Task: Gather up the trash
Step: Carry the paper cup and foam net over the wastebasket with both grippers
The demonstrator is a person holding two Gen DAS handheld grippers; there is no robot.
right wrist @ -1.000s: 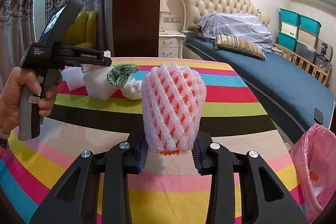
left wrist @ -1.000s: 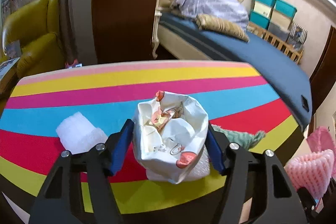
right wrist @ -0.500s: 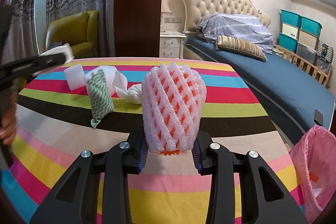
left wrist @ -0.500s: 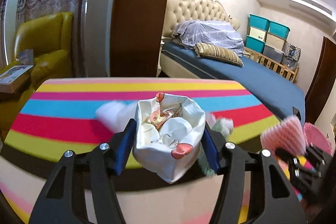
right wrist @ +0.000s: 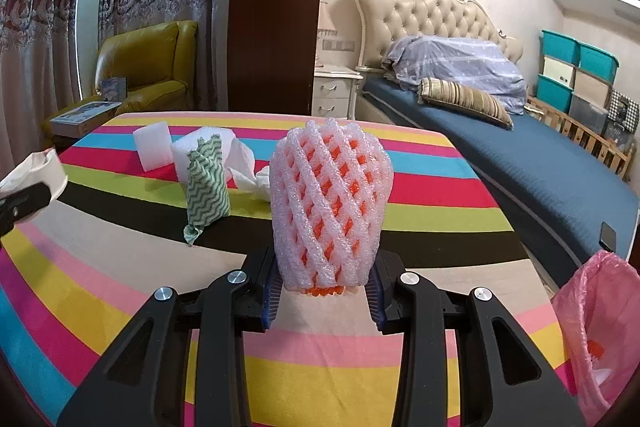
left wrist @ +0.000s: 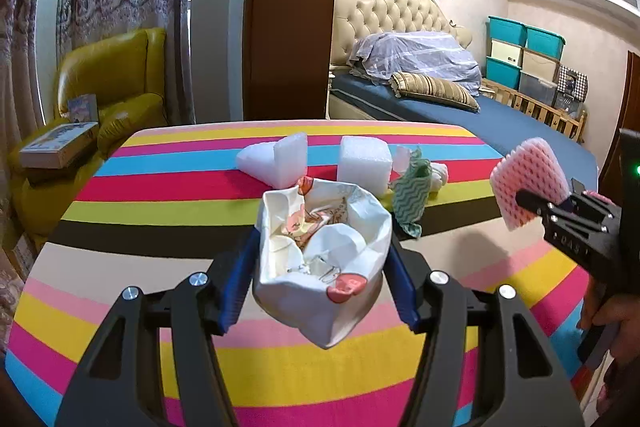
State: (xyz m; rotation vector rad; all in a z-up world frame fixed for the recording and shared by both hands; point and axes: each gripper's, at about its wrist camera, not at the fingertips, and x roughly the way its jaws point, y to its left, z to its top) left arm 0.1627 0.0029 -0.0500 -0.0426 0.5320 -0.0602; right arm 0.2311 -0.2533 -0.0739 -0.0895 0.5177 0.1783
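My left gripper (left wrist: 322,267) is shut on a crumpled white paper bag (left wrist: 324,255) with pink print, held above the striped table (left wrist: 140,227). My right gripper (right wrist: 325,279) is shut on a pink foam fruit net (right wrist: 330,199), held upright above the table; it also shows in the left wrist view (left wrist: 528,183) at the right. On the table lie white foam blocks (left wrist: 362,163), a green zigzag cloth (right wrist: 208,179) and a crumpled white tissue (right wrist: 244,167). A pink trash bag (right wrist: 596,327) hangs open at the table's right edge.
A bed (right wrist: 520,147) with pillows stands beyond the table on the right. A yellow armchair (left wrist: 112,79) with books sits at the left. A white nightstand (right wrist: 336,95) and a dark wooden door panel (right wrist: 276,7) stand behind the table.
My left gripper has drawn back from the table's far side with the paper bag, so the foam blocks and cloth now lie ahead of it. The right gripper has held still.
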